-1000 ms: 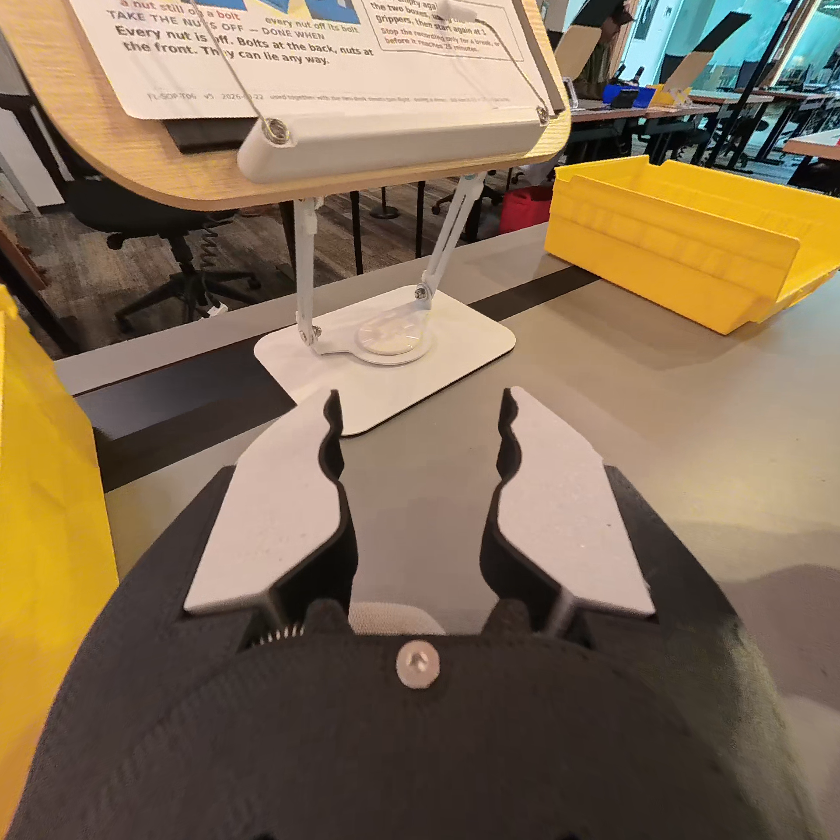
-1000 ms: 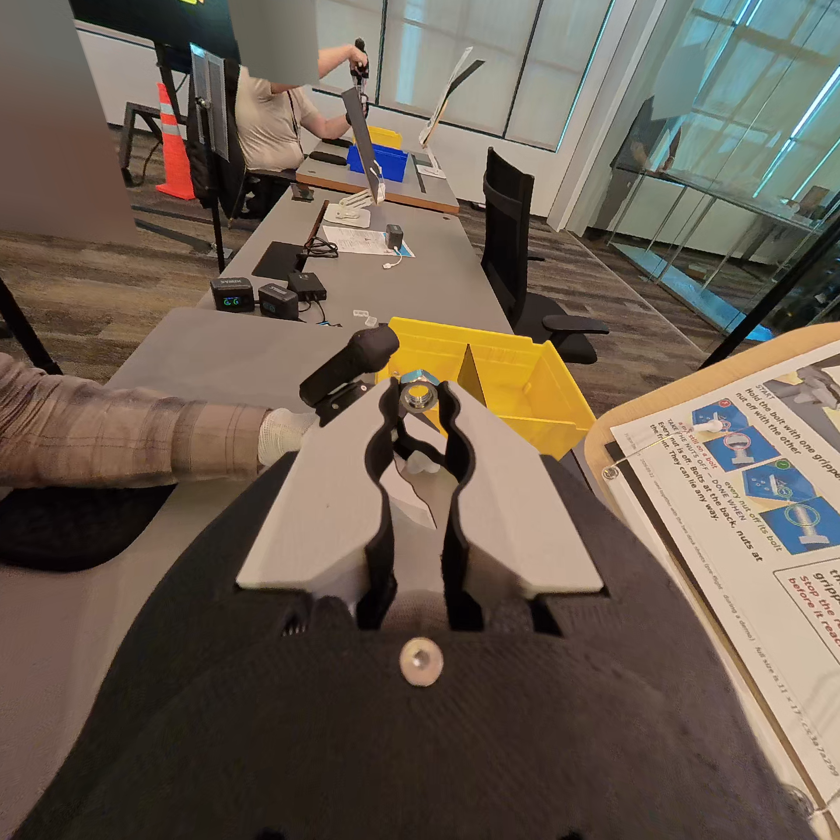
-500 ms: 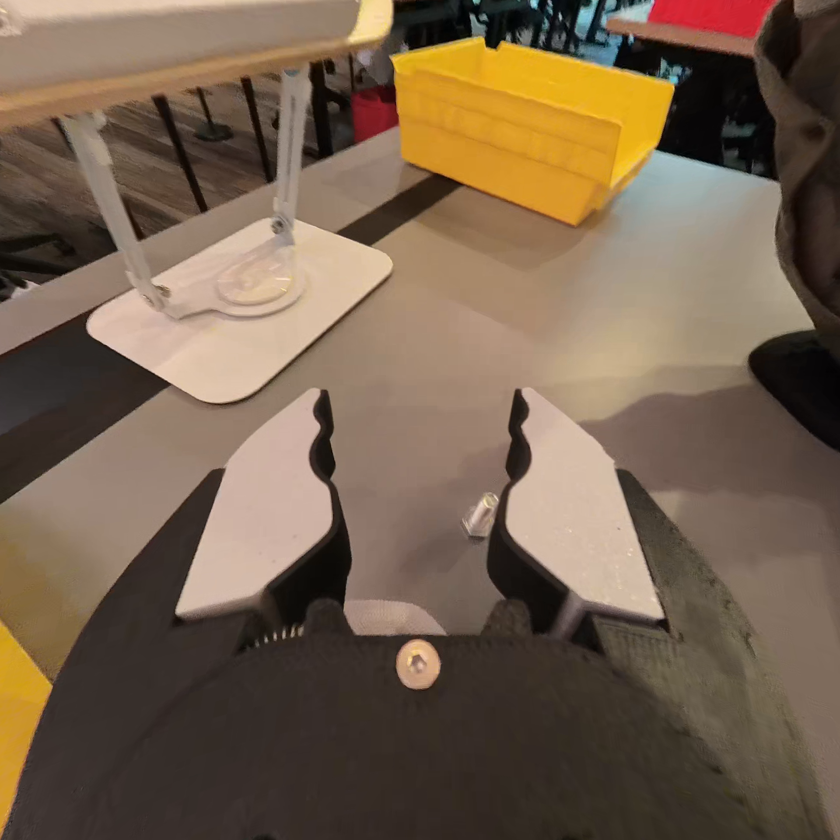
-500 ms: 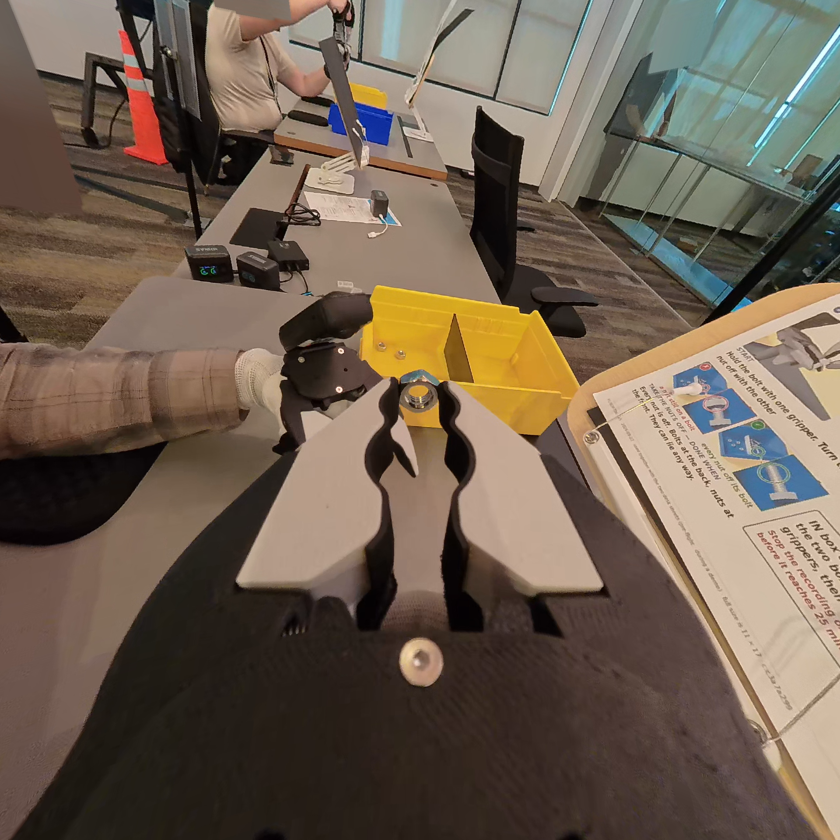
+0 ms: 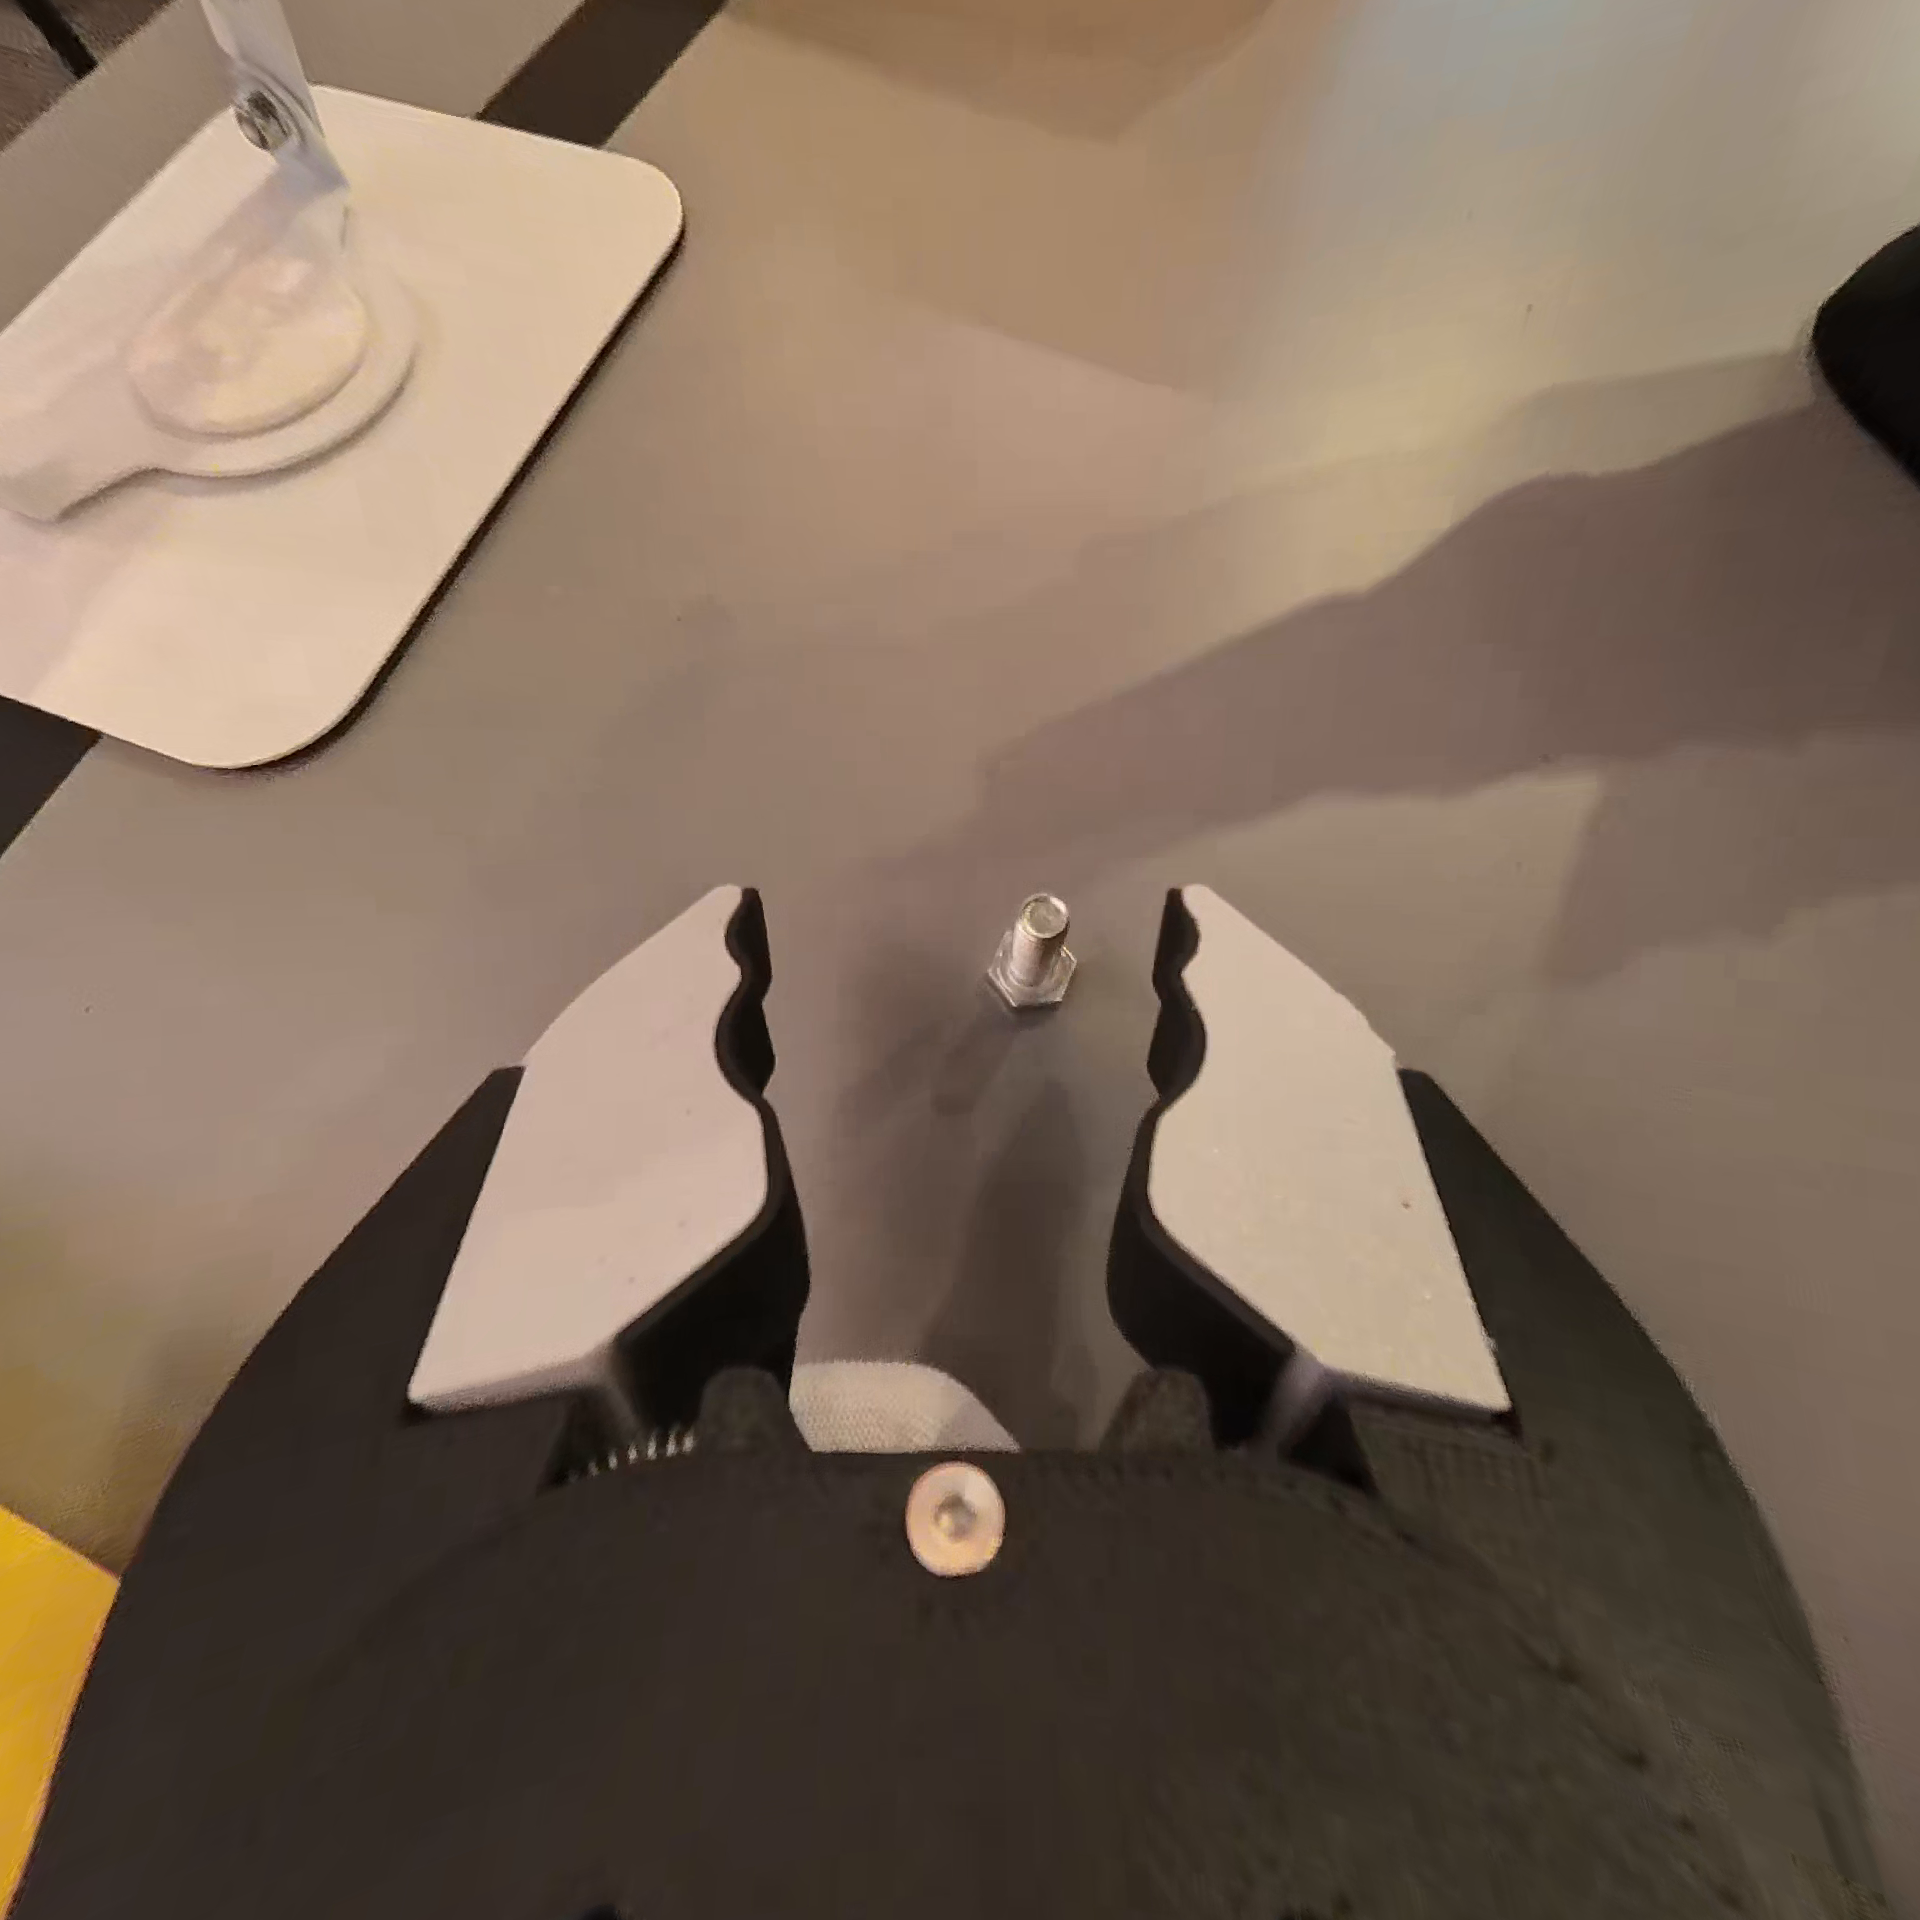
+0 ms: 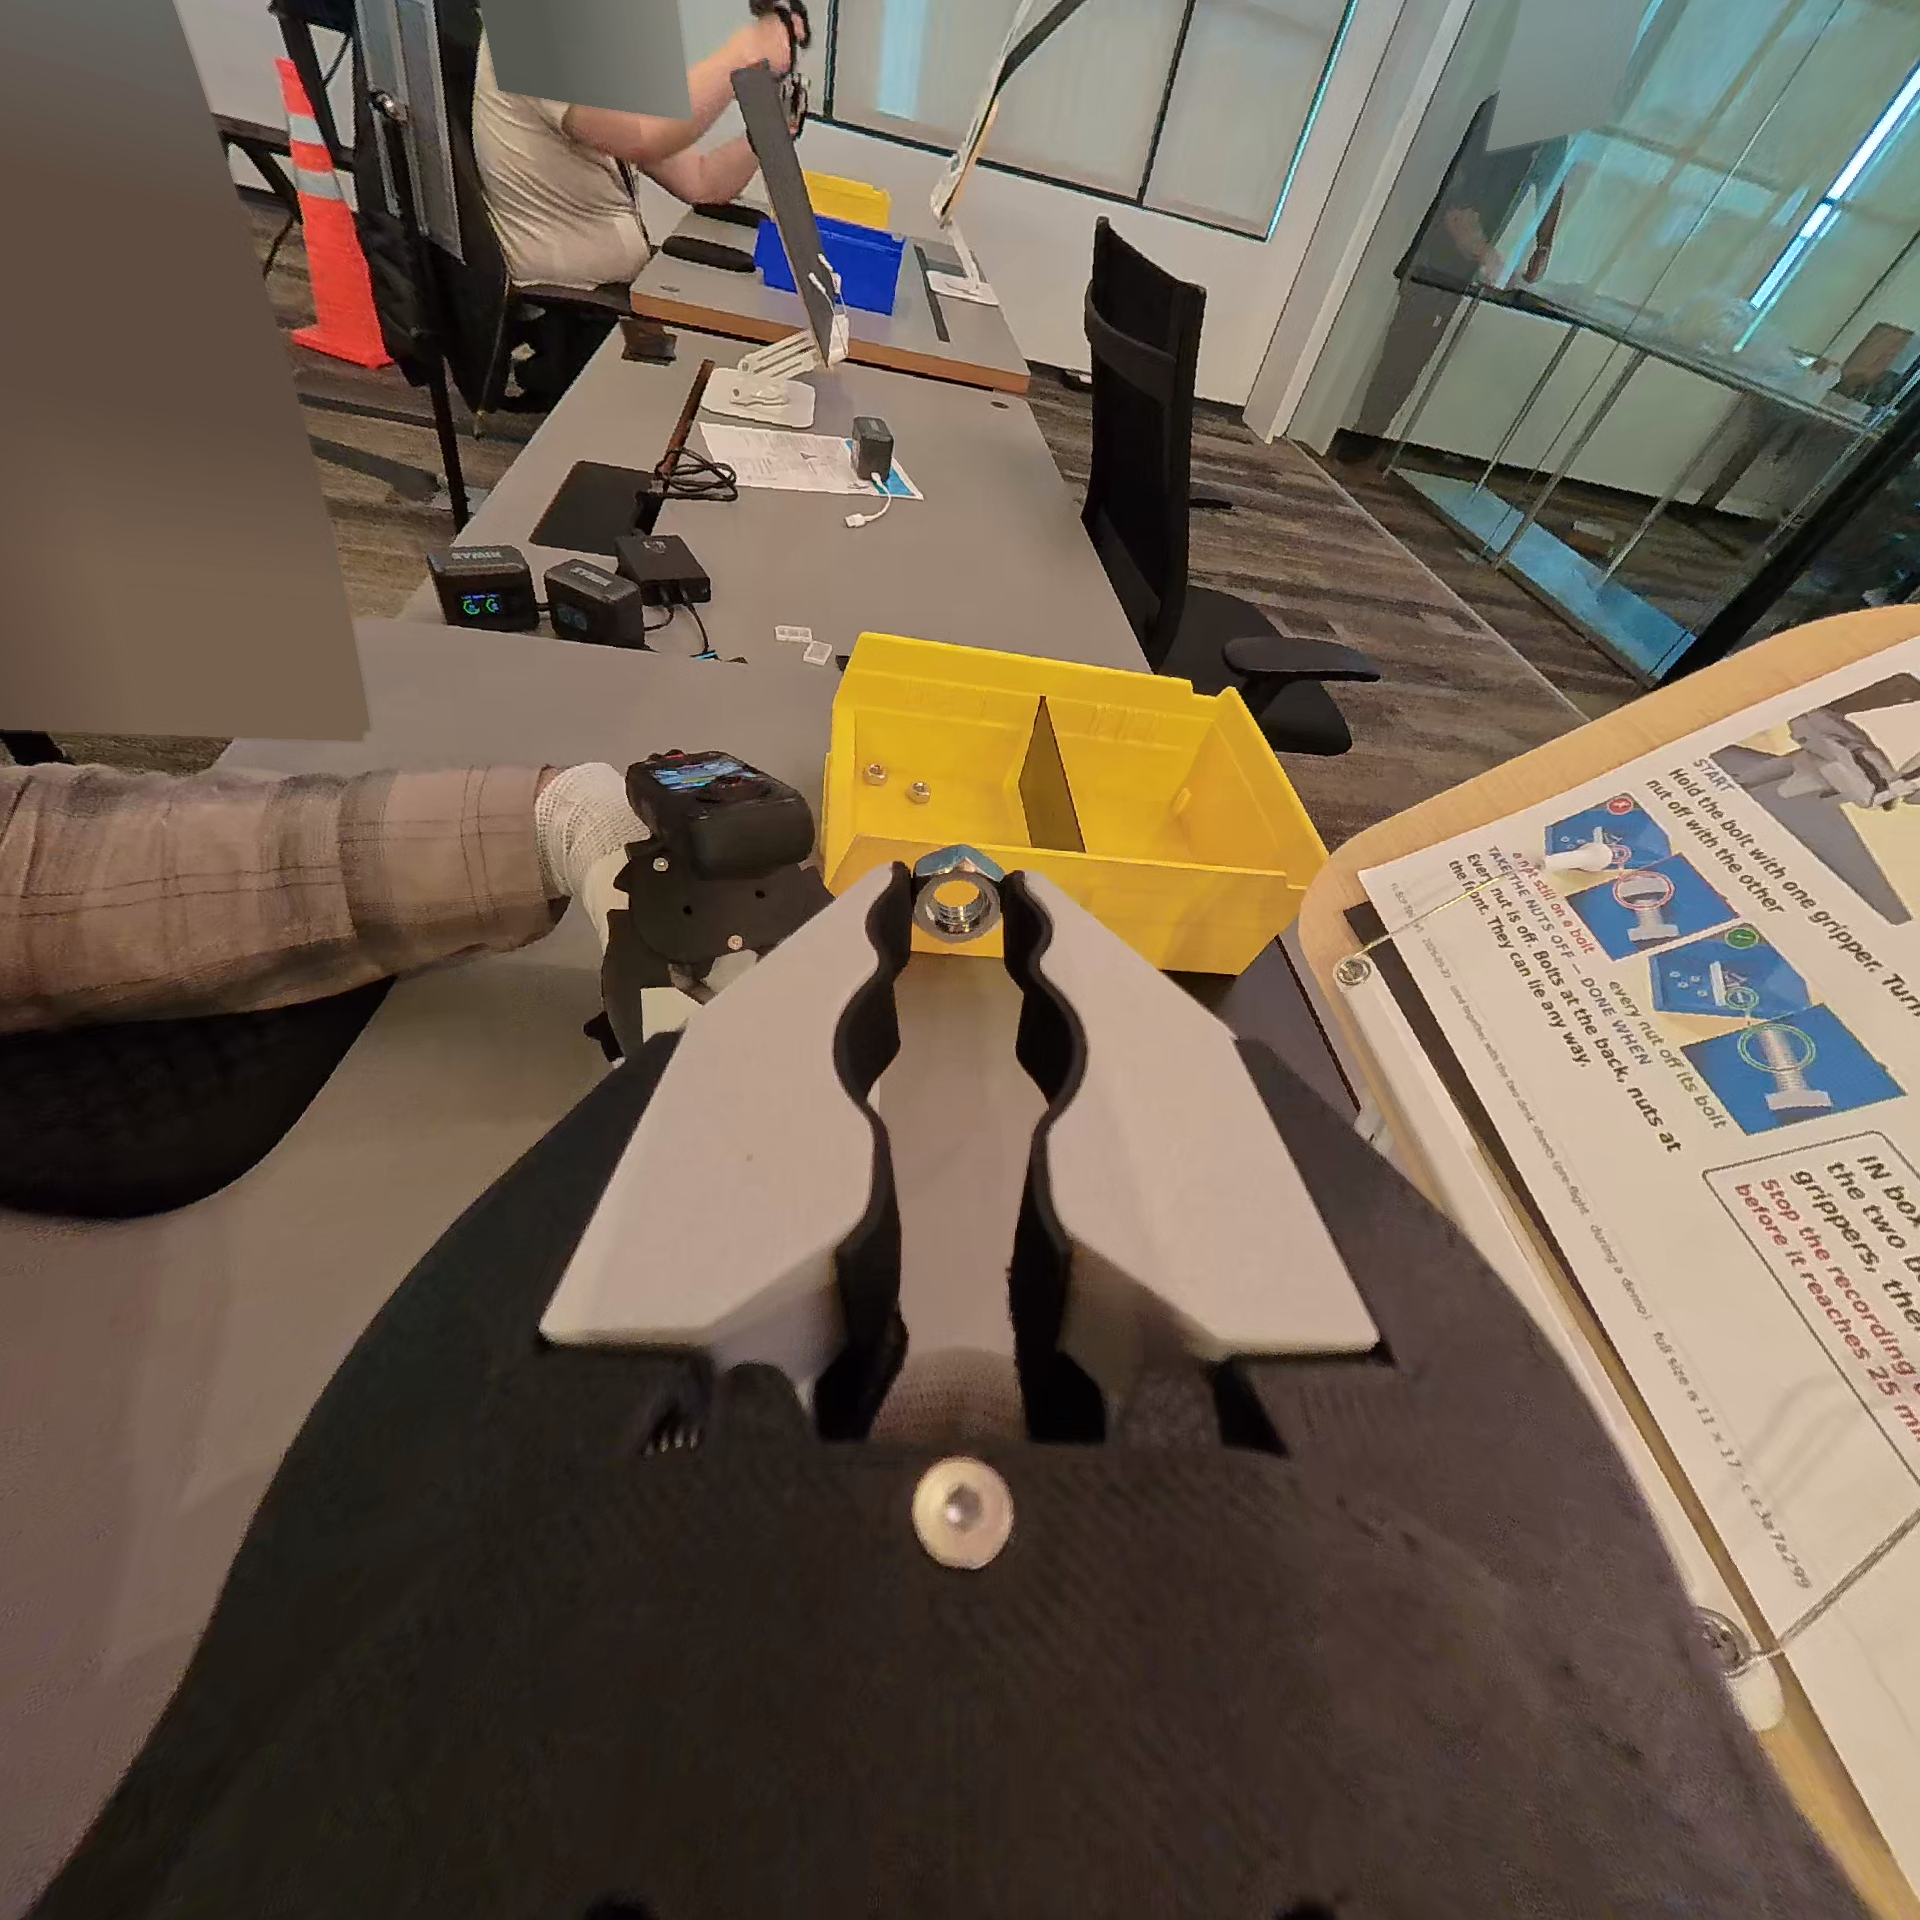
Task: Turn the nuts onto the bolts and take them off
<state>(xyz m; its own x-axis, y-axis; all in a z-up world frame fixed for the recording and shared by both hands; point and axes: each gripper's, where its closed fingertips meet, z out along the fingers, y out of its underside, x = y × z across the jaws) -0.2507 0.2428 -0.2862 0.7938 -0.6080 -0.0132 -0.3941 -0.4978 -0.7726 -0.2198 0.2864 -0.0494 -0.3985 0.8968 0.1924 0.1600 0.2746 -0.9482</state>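
In the left wrist view, bare grey table (image 5: 1039, 520) fills centre and right; only the white stand base (image 5: 343, 436) blocks the upper left. In the right wrist view, the yellow bin (image 6: 1091, 904) stands just past the fingertips, and the document board (image 6: 1558, 1039) crowds the right edge.

Left gripper (image 5: 961, 940) has tipped down toward the grey table (image 5: 1039, 468) since 1.0 s ago; the document stand's board and far yellow bin have left its view, only the white stand base (image 5: 312, 416) remaining. A bolt (image 5: 1029, 954), unseen 1.0 s ago and beside the right finger at 0.5 s, now stands head-down, centred between the spread fingers.
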